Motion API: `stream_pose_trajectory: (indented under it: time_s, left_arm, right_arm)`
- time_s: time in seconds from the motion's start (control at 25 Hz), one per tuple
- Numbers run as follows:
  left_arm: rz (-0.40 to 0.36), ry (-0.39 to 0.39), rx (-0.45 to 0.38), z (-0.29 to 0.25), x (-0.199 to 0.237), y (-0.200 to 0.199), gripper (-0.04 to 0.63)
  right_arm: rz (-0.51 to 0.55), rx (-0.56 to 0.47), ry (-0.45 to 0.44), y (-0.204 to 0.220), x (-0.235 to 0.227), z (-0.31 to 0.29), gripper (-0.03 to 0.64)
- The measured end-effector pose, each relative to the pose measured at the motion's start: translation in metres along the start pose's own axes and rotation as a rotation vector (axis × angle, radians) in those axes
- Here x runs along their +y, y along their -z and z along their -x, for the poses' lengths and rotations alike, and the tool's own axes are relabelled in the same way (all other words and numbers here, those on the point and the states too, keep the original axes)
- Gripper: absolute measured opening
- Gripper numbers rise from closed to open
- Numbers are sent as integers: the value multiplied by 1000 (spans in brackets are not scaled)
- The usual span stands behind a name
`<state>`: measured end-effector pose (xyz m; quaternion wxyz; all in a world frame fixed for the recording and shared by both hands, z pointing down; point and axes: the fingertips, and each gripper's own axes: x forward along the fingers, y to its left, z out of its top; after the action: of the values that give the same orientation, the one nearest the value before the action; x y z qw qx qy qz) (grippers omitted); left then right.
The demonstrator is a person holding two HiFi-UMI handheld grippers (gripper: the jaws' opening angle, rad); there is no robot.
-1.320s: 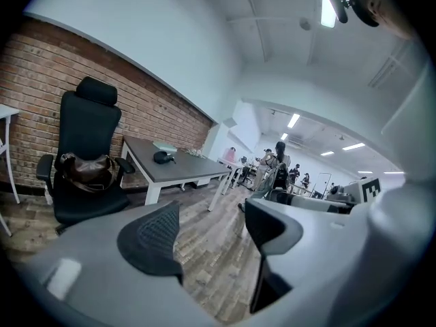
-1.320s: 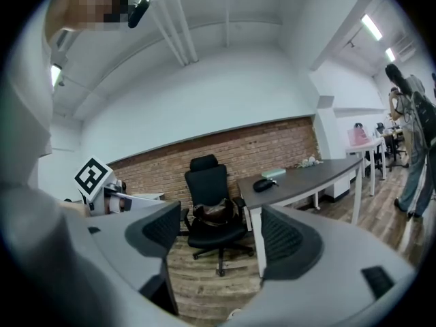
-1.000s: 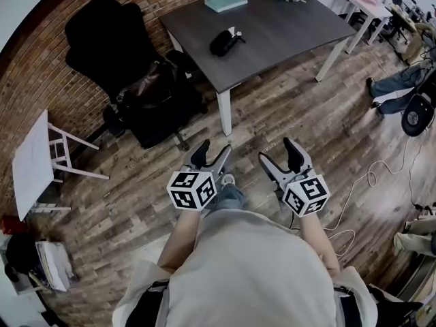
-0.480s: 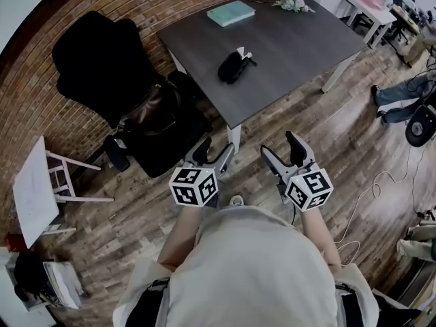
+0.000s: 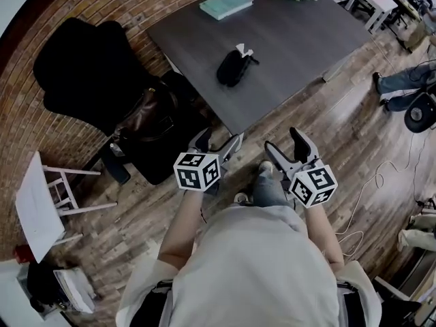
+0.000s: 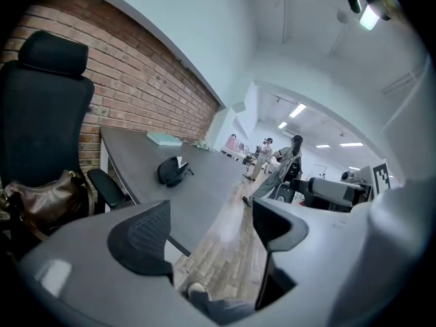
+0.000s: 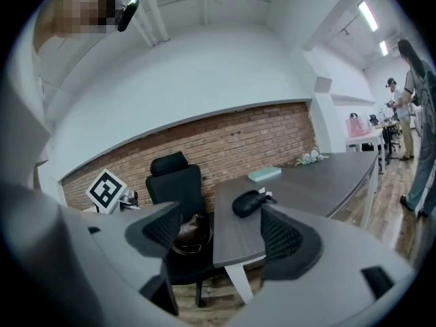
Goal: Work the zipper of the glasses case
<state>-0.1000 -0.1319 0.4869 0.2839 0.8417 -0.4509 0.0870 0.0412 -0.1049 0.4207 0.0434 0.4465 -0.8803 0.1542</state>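
The left gripper [image 6: 211, 234] has its jaws spread with nothing between them but floor, and they have just been opening wider. The right gripper [image 7: 221, 237] also has its jaws apart and empty. In its view the glasses case [image 5: 234, 67] shows through the gap, but far beyond the tips.

Both grippers are held out in front of the person's body, over the wooden floor [image 5: 340, 135], just short of the near corner of the counter [image 5: 293, 39].

The case is dark and lies closed, as far as can be seen, near the middle of the counter, well apart from both grippers. A teal book [image 5: 226, 4] sits at the far edge.

Compared with a second ago, the counter's corner is much nearer the jaws, so the person has walked up to it. I judge the task is still in its approach, with the zipper untouched. The widening left jaws look like readiness to steady the case.
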Motion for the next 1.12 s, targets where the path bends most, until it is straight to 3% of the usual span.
stream_pose_trajectory:
  time_s: [0.44,0.84,1.12]
  left_arm:
    - [-59,-8,92,-115,48,-40,465]
    - [-155,-95,289,-227,109,-59,586]
    - [-223,-141,429,-271,137,-46,586]
  right_arm:
    - [-22,31,-22,-12,-75,-73,344]
    - [-4,71,-120,-53,-149,-162,344]
    - [-5,103,-172,-58,-179,-212,344]
